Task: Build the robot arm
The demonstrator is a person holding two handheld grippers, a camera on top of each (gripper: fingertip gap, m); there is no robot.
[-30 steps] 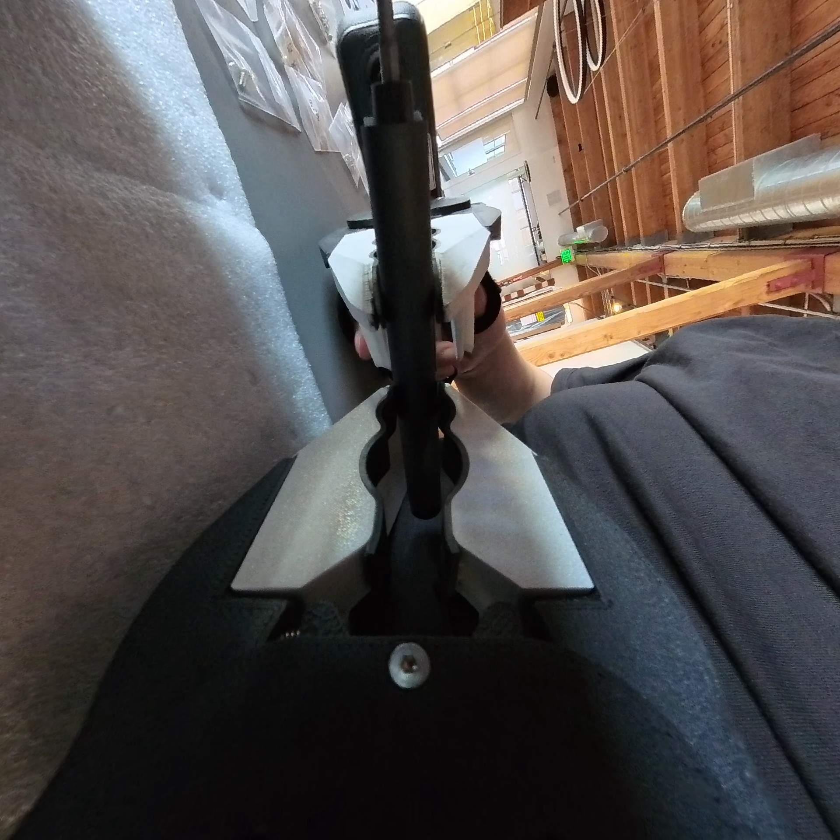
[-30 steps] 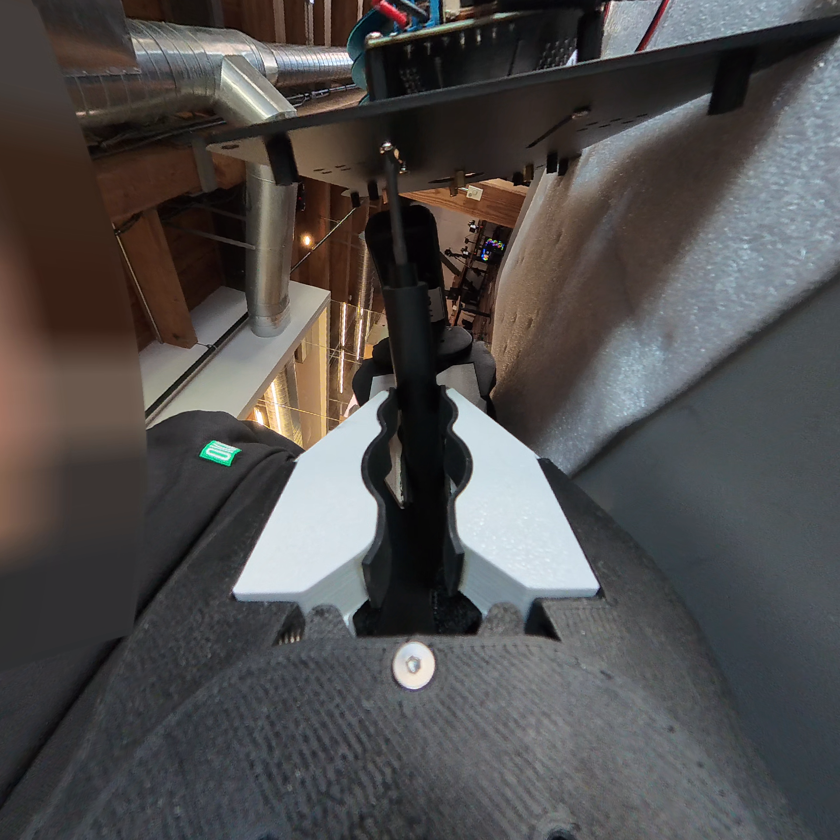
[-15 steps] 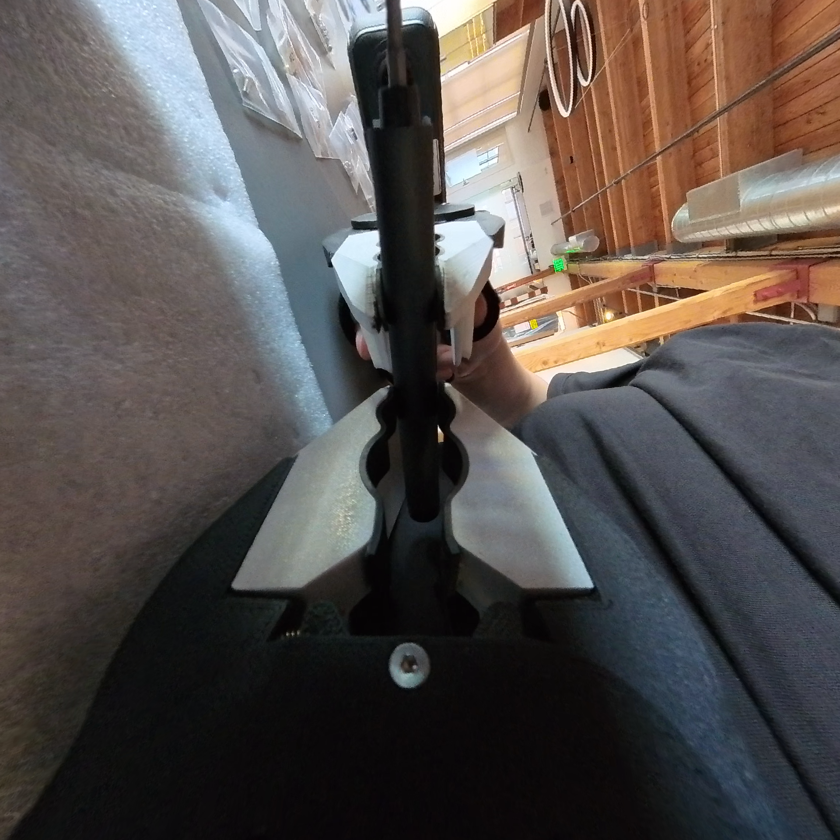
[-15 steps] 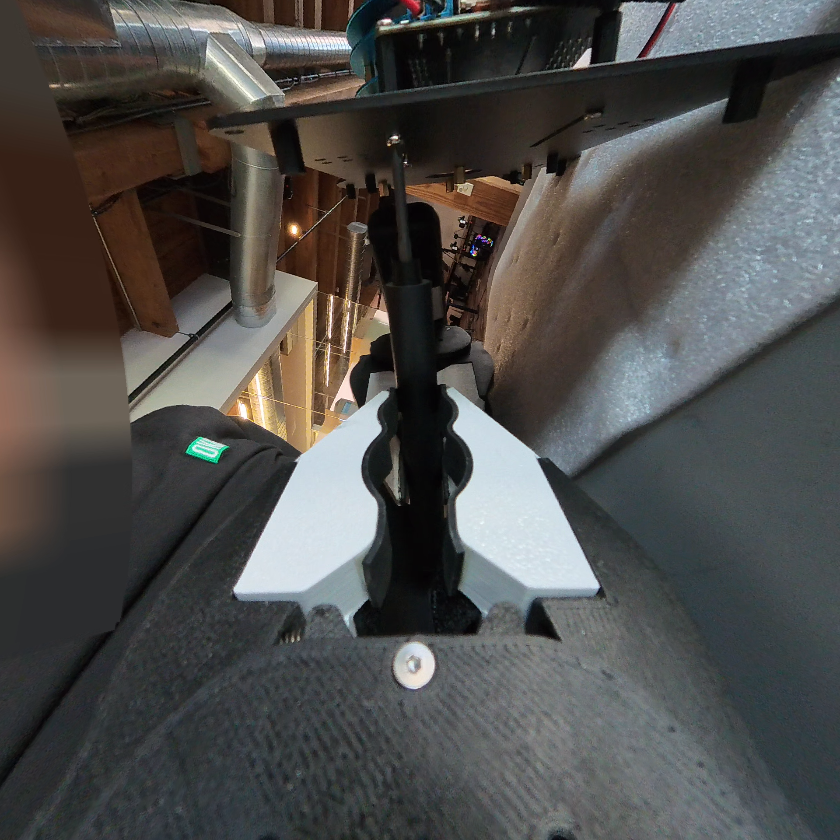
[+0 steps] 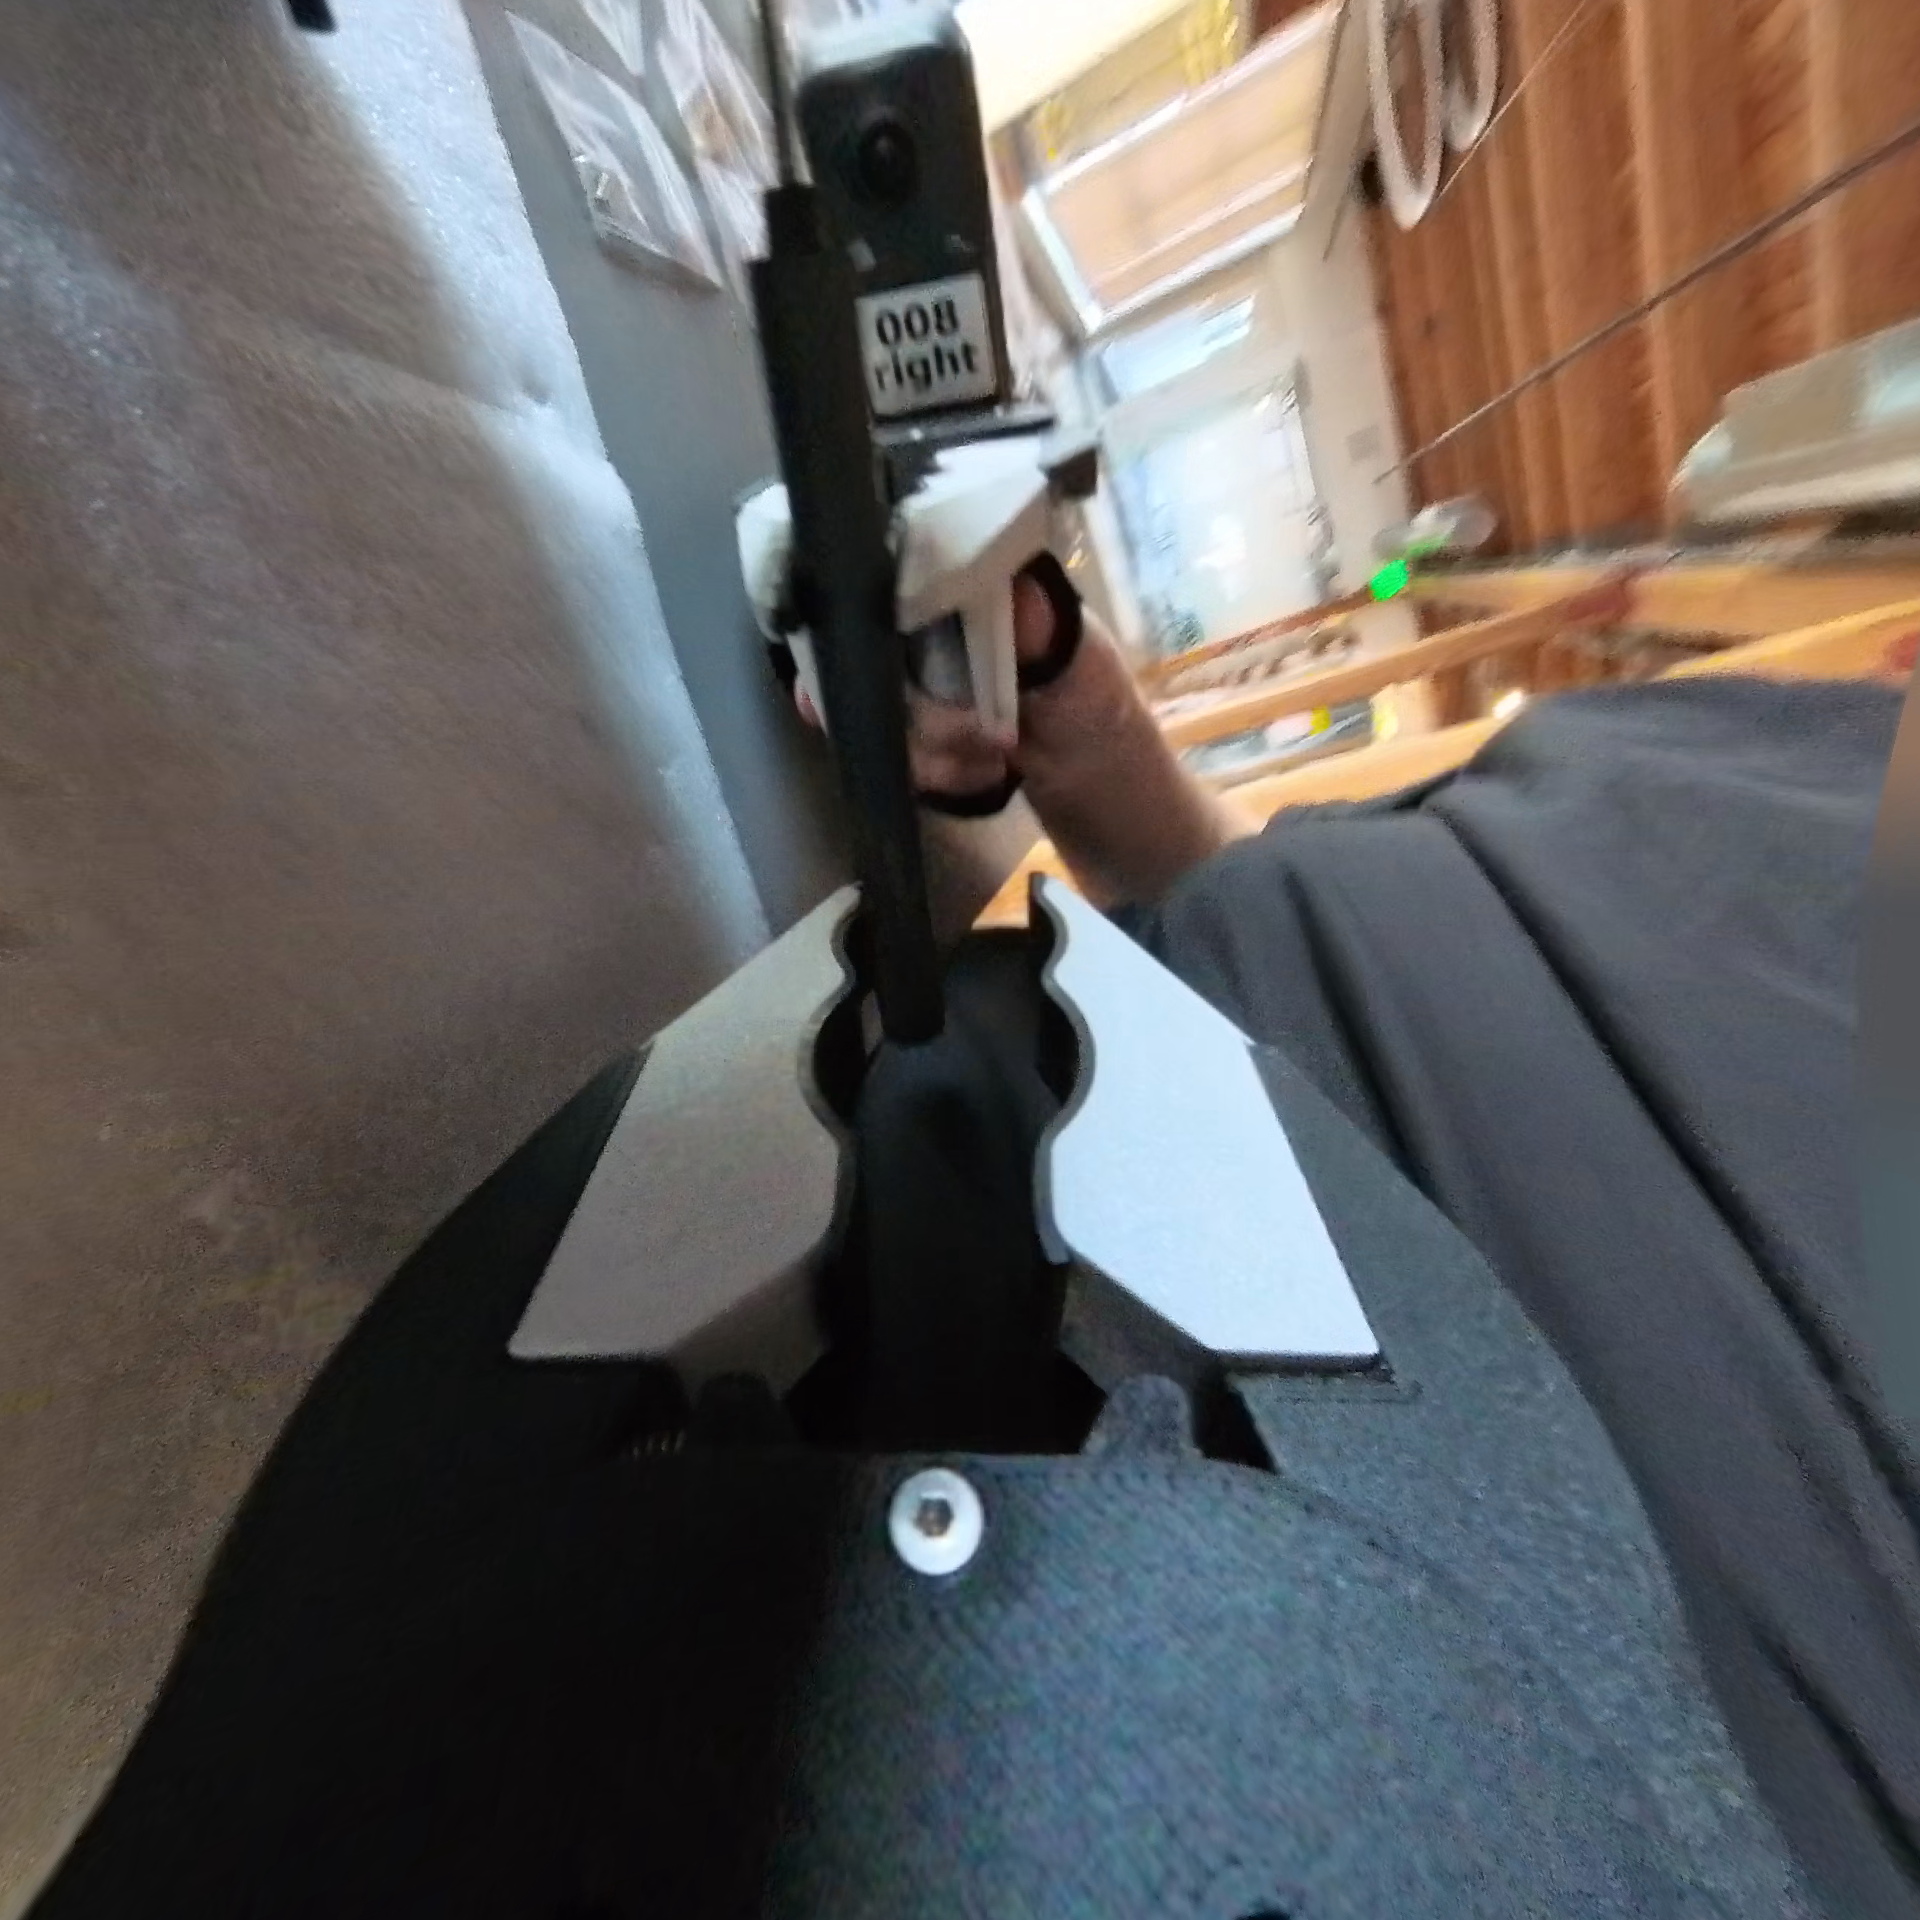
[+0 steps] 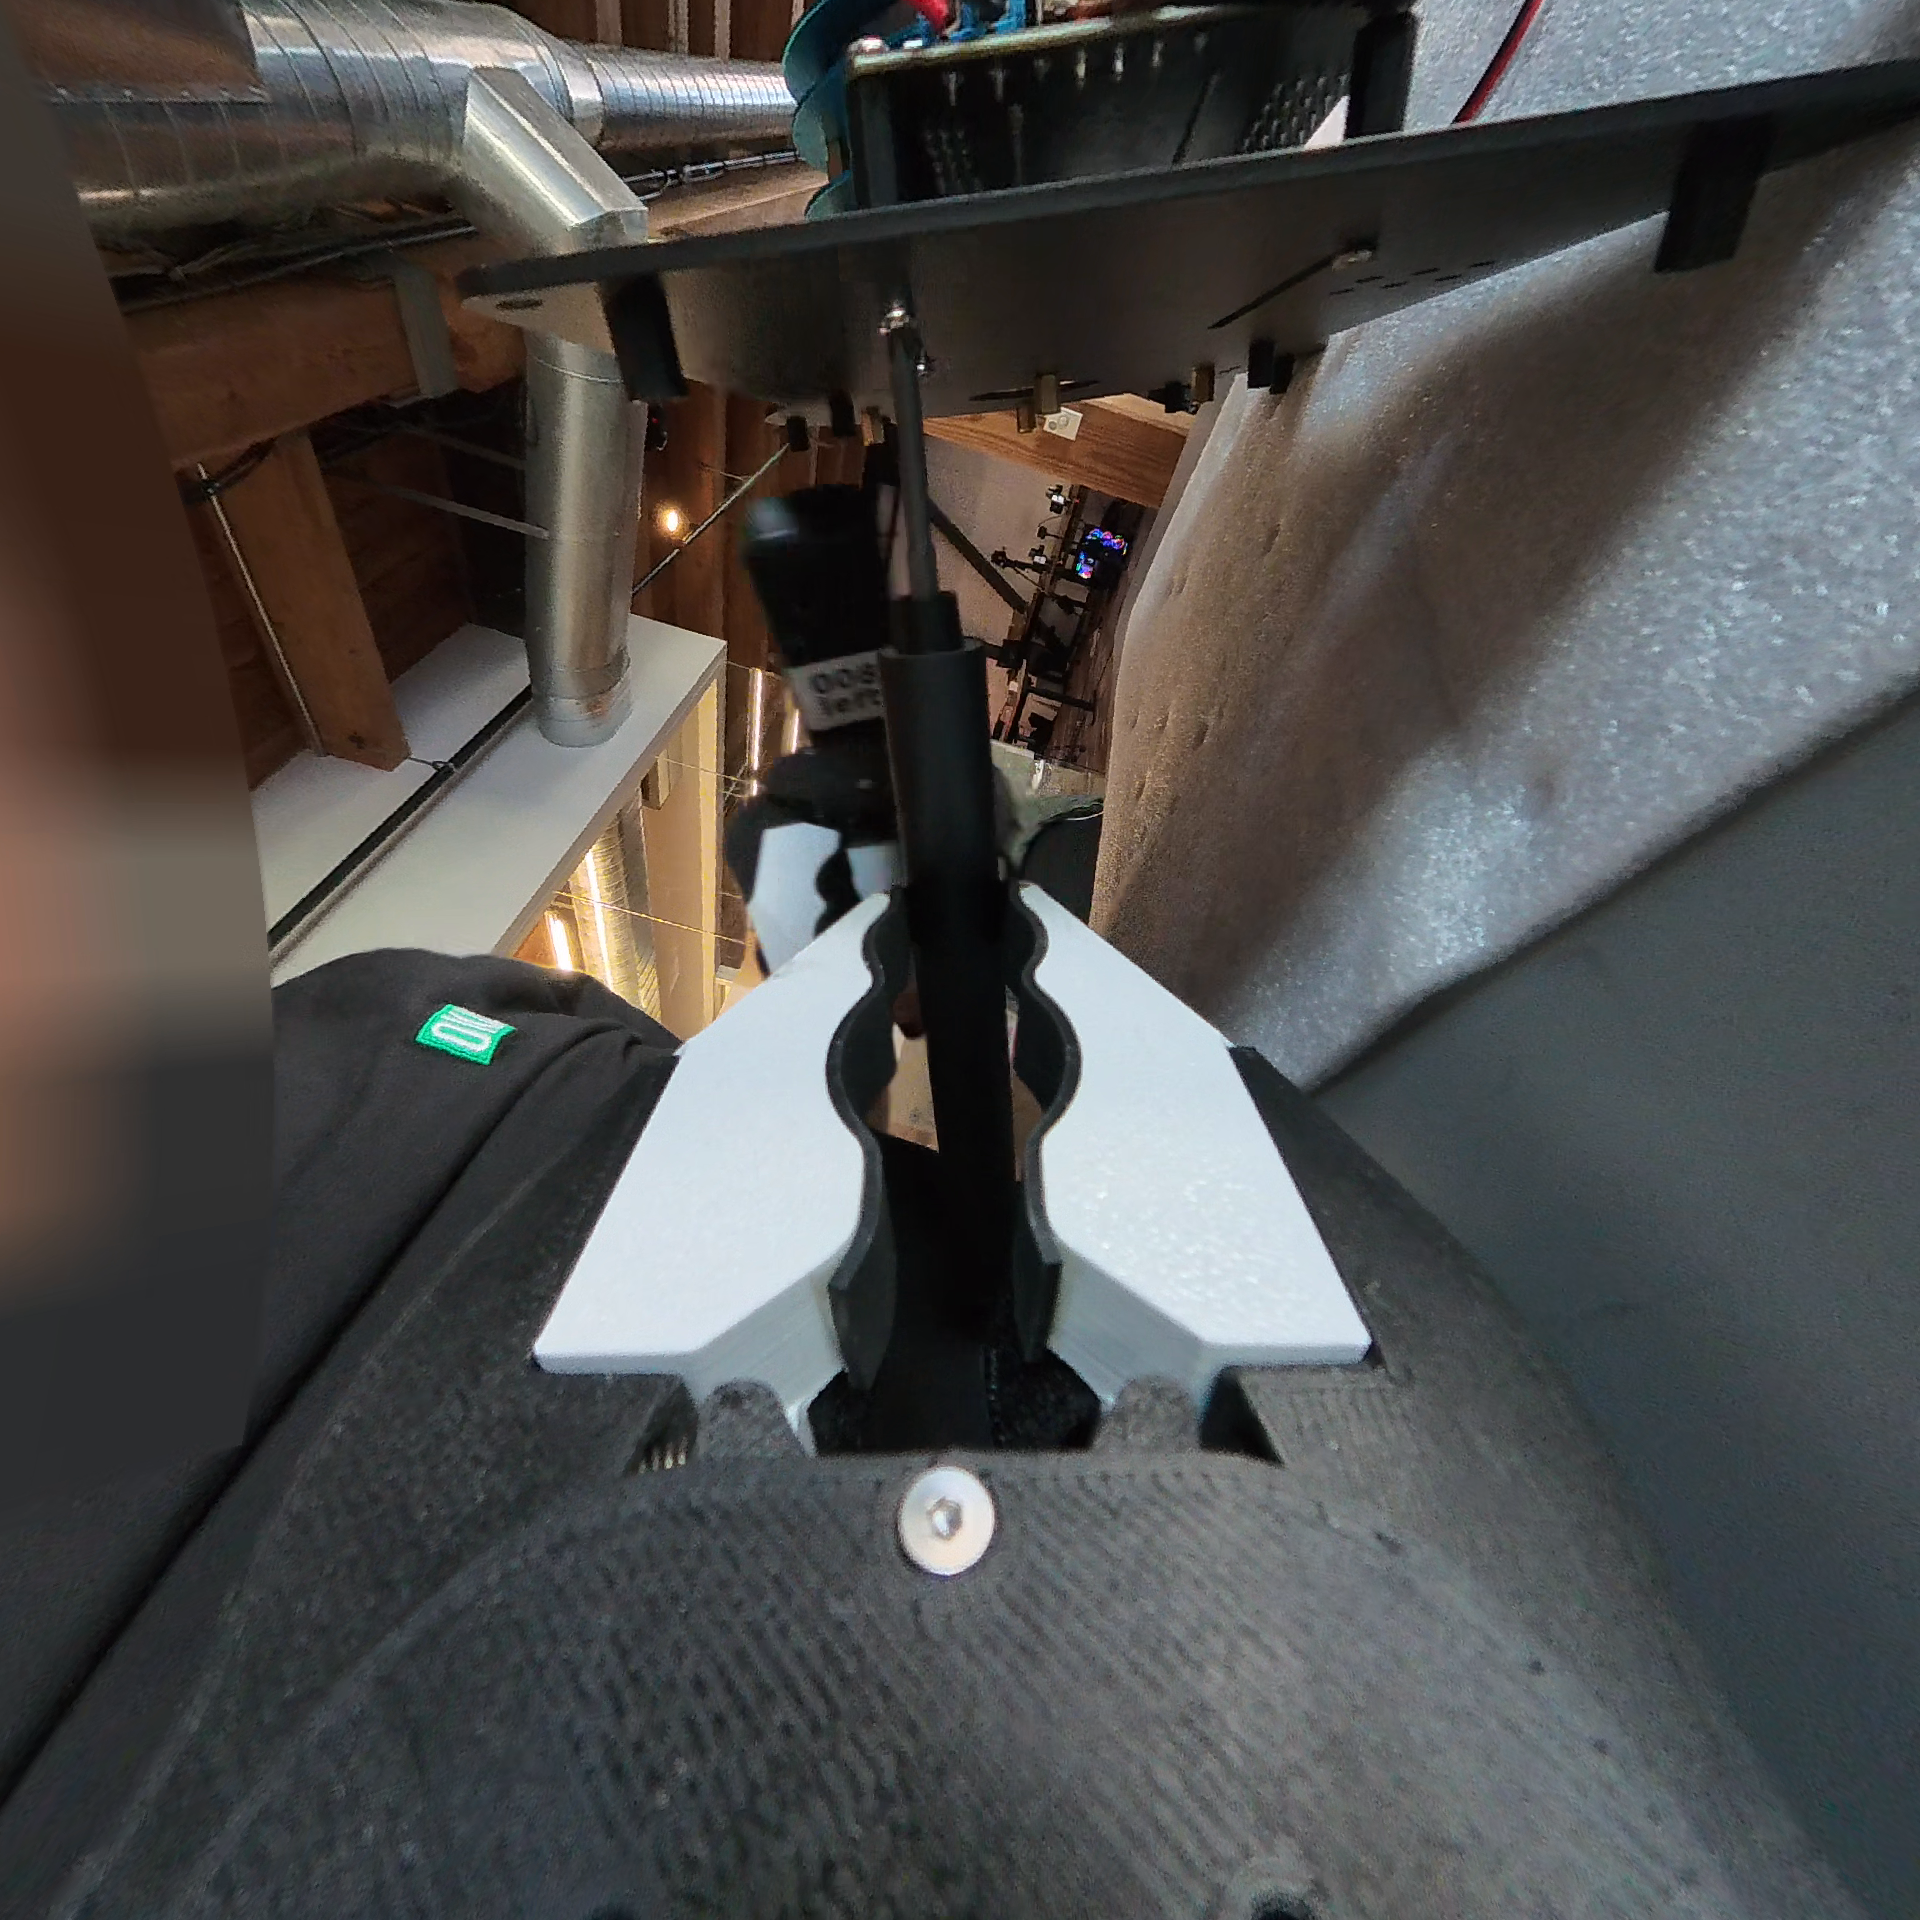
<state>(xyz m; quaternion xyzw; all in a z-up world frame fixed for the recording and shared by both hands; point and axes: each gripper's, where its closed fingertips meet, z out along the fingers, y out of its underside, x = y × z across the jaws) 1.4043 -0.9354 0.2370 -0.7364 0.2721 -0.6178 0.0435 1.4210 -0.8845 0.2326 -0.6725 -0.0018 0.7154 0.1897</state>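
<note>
A black screwdriver (image 6: 940, 810) runs between both grippers. My right gripper (image 6: 956, 904) is shut on its handle. Its thin shaft (image 6: 909, 468) reaches a small screw (image 6: 894, 317) in a black plate (image 6: 1143, 260). My left gripper (image 5: 948, 904) is open. The end of the screwdriver handle (image 5: 852, 623) lies between its fingers, against the left finger (image 5: 717, 1143). In the left wrist view the right gripper (image 5: 904, 582) faces me with a hand on its trigger. In the right wrist view the left gripper (image 6: 810, 894) shows blurred behind the handle.
White foam sheet (image 5: 260, 727) lies beside the grippers and also shows in the right wrist view (image 6: 1455, 623). A circuit board (image 6: 1039, 125) sits on the black plate. A person's dark sleeve (image 5: 1558, 1039) is close. Clear plastic bags (image 5: 644, 156) lie on a grey surface. The tips of one gripper are about 5 centimeters away from the tips of the other.
My left gripper has opened and shifted right, so the handle now sits off-centre against its left finger. The right gripper stays shut, and the screwdriver tip stays at the screw.
</note>
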